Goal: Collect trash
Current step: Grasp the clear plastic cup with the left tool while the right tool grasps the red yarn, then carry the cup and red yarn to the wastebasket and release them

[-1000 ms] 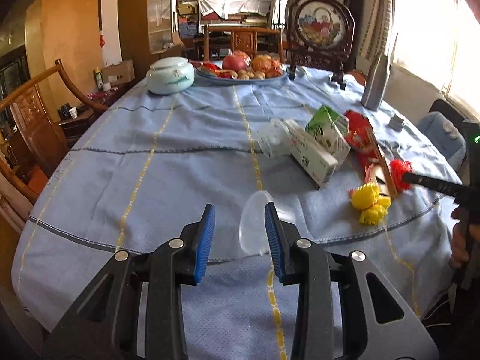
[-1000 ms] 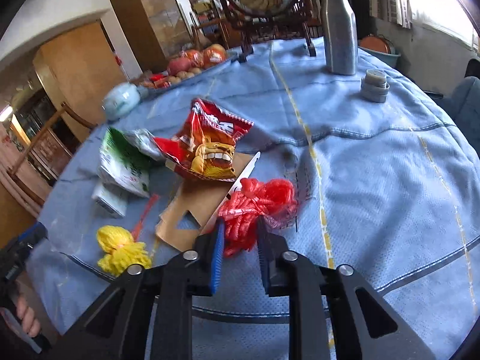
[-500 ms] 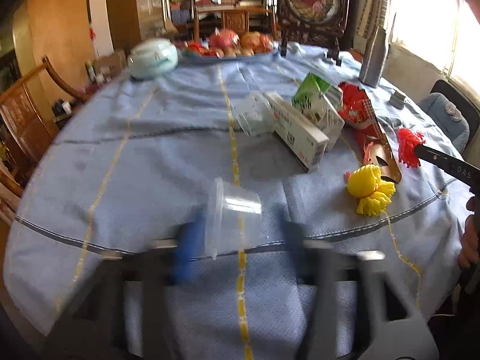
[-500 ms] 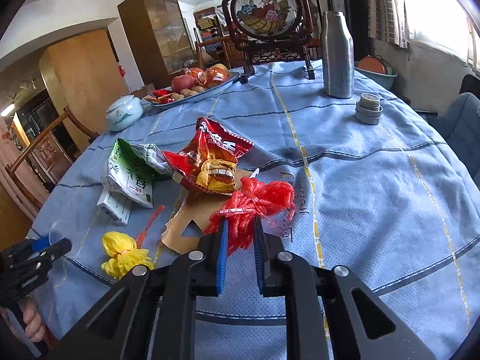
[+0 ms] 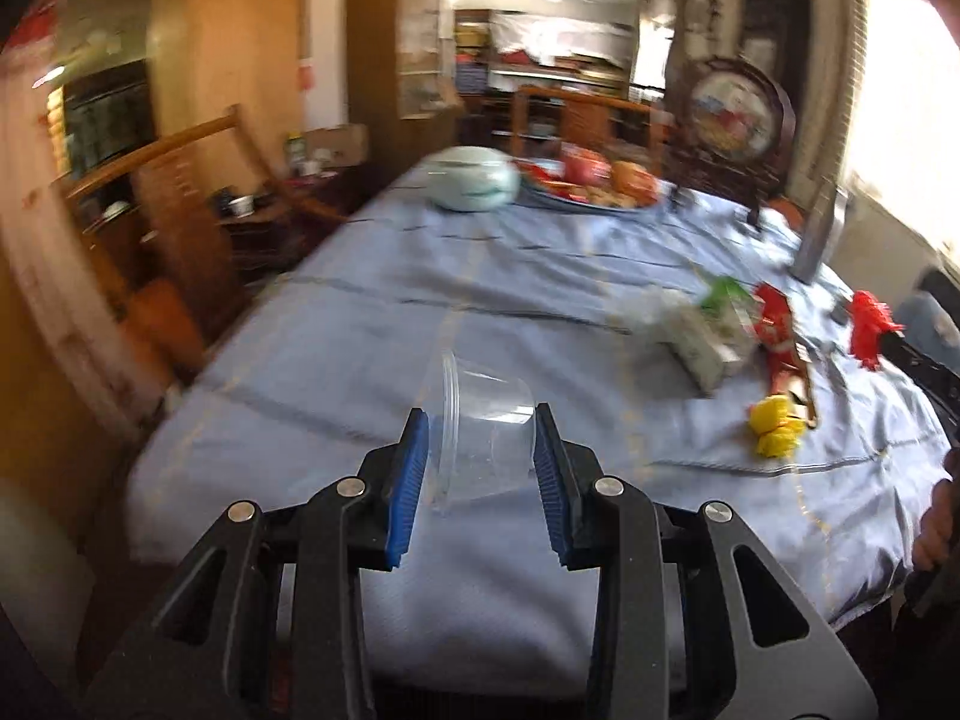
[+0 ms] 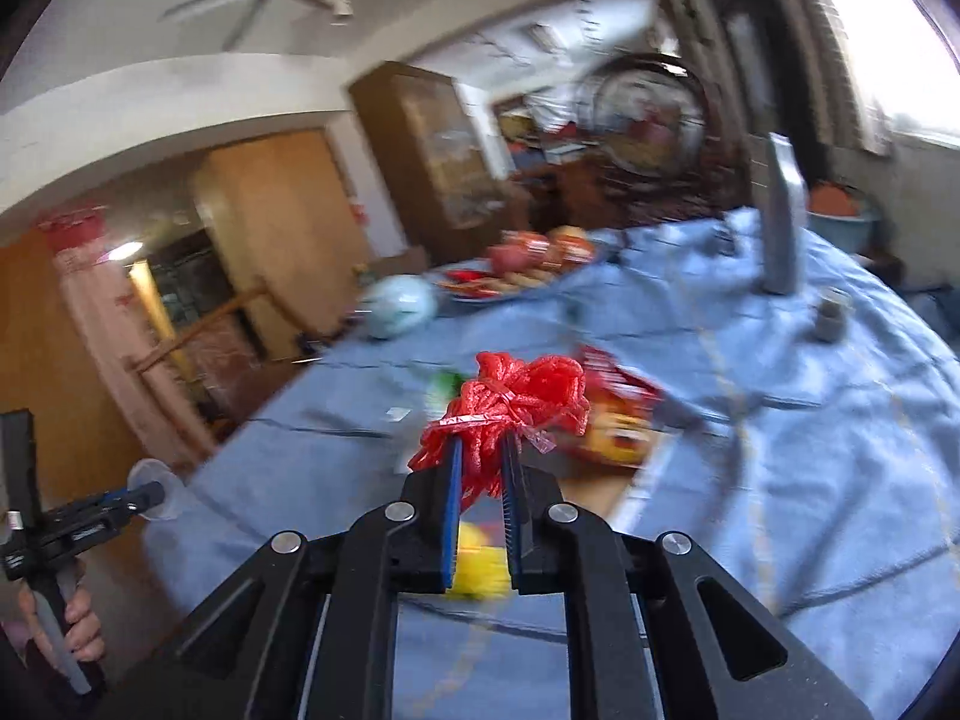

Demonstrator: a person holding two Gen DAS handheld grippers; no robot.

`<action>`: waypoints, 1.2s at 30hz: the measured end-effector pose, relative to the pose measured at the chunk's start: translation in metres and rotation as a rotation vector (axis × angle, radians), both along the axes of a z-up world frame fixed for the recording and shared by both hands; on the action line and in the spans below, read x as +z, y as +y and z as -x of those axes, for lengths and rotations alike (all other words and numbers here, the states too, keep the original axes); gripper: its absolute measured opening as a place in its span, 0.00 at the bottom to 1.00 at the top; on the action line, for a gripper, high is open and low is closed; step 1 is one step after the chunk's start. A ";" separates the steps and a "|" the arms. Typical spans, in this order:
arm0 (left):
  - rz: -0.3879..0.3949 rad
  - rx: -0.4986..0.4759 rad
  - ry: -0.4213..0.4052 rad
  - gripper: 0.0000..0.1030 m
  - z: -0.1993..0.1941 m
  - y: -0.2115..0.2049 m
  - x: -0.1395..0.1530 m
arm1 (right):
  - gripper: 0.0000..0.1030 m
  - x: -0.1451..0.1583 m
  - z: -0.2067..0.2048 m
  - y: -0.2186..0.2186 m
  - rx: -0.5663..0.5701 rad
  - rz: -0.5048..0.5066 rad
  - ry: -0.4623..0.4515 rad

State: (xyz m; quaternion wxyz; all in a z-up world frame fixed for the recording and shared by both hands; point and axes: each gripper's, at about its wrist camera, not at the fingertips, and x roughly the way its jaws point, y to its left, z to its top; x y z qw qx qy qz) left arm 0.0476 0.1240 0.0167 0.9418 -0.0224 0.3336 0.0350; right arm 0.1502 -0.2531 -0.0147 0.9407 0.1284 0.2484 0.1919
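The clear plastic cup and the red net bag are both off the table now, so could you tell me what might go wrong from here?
1. The clear cup is thin and lies sideways between the left gripper's pads; it could buckle or pop out.
2. The right gripper, its jaws closing, pinches only a bunch of the red net bag; its loose loops hang free and might snag or slip.
3. Both views are blurred; a quick swing could knock the yellow net or snack bag off the table.
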 end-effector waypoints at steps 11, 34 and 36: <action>0.112 0.425 0.089 0.35 0.139 0.141 -0.042 | 0.12 0.017 0.030 0.140 0.462 -0.048 0.013; 0.228 1.022 0.045 0.93 0.236 0.295 -0.095 | 0.13 -0.035 0.111 0.442 1.012 0.176 0.236; 0.240 1.038 0.047 0.93 0.242 0.302 -0.098 | 0.21 -0.048 0.117 0.470 1.062 0.200 0.262</action>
